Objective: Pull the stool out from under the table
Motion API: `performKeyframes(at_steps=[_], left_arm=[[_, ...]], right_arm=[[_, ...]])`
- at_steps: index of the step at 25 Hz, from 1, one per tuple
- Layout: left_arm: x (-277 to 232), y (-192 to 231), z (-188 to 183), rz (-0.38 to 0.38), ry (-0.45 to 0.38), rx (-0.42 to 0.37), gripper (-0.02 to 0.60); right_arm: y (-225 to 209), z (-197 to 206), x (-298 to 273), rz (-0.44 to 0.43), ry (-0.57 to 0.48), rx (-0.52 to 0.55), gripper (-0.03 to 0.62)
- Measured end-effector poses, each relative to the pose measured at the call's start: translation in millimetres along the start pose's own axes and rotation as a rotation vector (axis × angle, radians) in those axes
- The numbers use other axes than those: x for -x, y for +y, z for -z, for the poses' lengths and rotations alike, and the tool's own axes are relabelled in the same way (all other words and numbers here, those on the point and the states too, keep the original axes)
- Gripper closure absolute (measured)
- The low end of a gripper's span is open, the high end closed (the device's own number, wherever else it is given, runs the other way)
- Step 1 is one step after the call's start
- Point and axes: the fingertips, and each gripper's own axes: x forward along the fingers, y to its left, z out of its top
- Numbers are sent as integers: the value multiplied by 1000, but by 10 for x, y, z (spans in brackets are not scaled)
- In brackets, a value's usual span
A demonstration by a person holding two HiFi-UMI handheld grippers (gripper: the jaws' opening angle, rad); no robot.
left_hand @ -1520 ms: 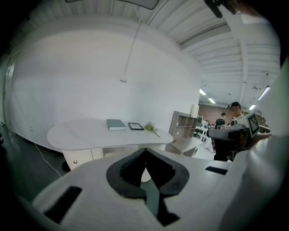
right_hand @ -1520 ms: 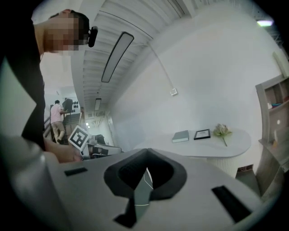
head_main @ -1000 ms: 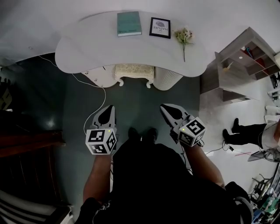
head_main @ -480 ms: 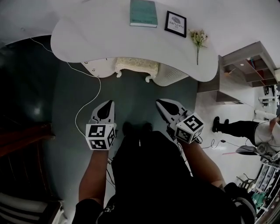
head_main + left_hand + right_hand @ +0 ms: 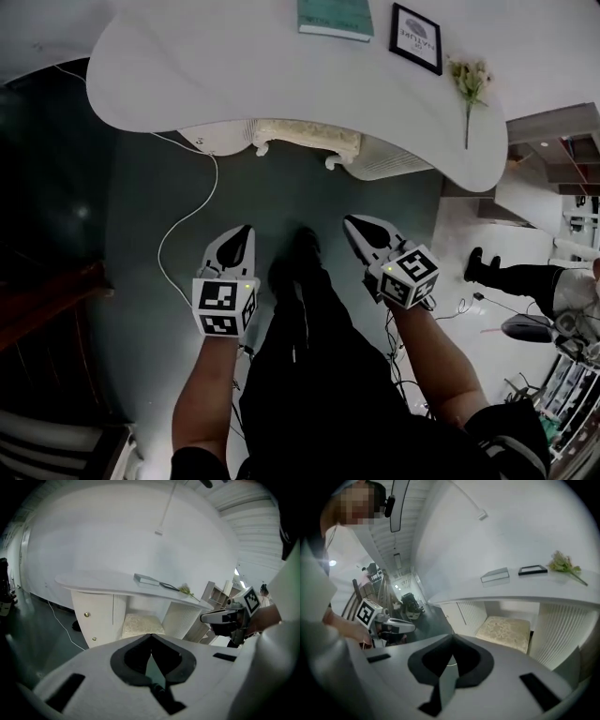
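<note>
From the head view, the white table (image 5: 234, 66) runs across the top, and the stool (image 5: 307, 139) sits tucked in the knee space beneath it, only its pale cushion edge and curved legs peeking out past the tabletop rim. On the table lie a teal book (image 5: 335, 17), a framed picture (image 5: 416, 37) and a flower sprig (image 5: 469, 84). At the right edge is an open shelf unit (image 5: 553, 141), its compartments too small to read. A white cable (image 5: 183, 225) snakes over the dark floor (image 5: 141, 244). The left gripper (image 5: 246, 232) and right gripper (image 5: 352, 225) both hang over the floor, well short of the stool, touching nothing. Over to the left gripper view: its jaws are pressed tip to tip with nothing between them, pointed at the stool (image 5: 140, 623), which is nestled between a cabinet (image 5: 91, 616) with round knobs and a ribbed panel; the right gripper (image 5: 220, 617) shows off to the side. And the right gripper view: jaws clenched and empty there too, with the stool's patterned cushion (image 5: 506, 632) set back under the tabletop and the left gripper (image 5: 396, 626) visible across the way.
</note>
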Motion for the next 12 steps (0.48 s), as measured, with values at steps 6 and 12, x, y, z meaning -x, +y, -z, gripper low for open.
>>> performKeyframes(at_steps=[6, 12], left_arm=[[-613, 304, 409, -4, 57, -1, 572], [-1325, 437, 638, 21, 61, -39, 572]], right_arm=[[-525, 325, -684, 28, -43, -38, 588], [-994, 803, -1069, 30, -54, -58, 588]])
